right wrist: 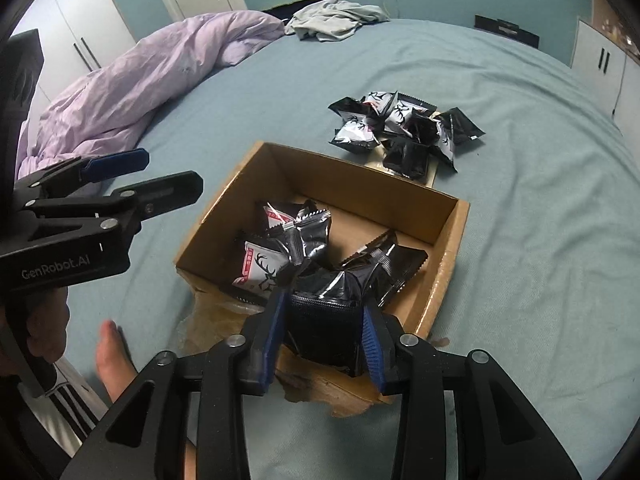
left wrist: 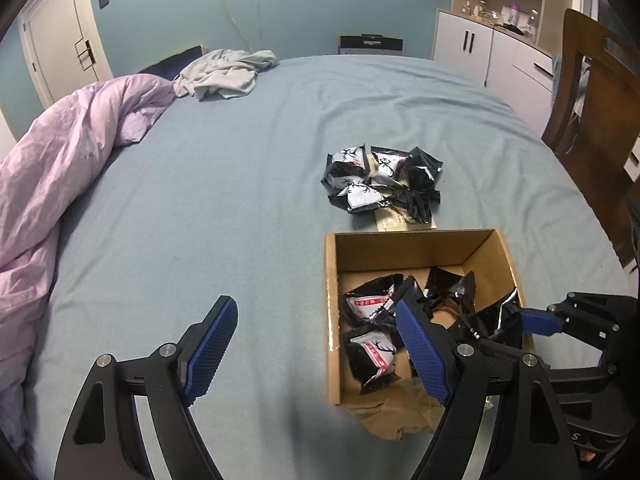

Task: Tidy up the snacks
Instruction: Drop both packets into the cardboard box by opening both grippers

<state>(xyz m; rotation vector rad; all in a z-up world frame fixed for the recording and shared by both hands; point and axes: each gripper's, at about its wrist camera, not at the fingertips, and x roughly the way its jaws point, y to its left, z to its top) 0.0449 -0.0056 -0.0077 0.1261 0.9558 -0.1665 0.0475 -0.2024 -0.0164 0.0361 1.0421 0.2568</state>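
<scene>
Hovering over the near left corner of a cardboard box [left wrist: 412,248] on a bed [left wrist: 240,152], the left gripper [left wrist: 316,352] shows its fingers spread wide with nothing between them, one ribbed blue pad over the sheet and the other over the box. Inside the box lie several snack packets [left wrist: 372,344], glossy black film pouches with white printed panels and crimped, saw-toothed end seams; a loose pile of the same packets [left wrist: 380,178] sits on the sheet just beyond the box's far wall. The right gripper [left wrist: 520,322] reaches in over the box's right side. A rumpled lilac duvet [left wrist: 60,168] and a grey cloth [left wrist: 224,74] lie well apart, up the bed.

From the right wrist view, the right gripper [right wrist: 324,340] has a black packet [right wrist: 324,332] between its fingers at a narrow setting, above the box's near wall [right wrist: 444,280]; whether the pads press on it cannot be told. More packets [right wrist: 276,248] rest on the box floor, and the pile [right wrist: 404,132] lies beyond the far wall. Such pouches look light, puffy and slick, likely to crumple or squirt sideways under a hard squeeze, so a gentle pinch across the flat middle or a crimped end would serve best. The box, soft corrugated board with a torn near flap [right wrist: 320,392], would probably slide easily on the sheet.
</scene>
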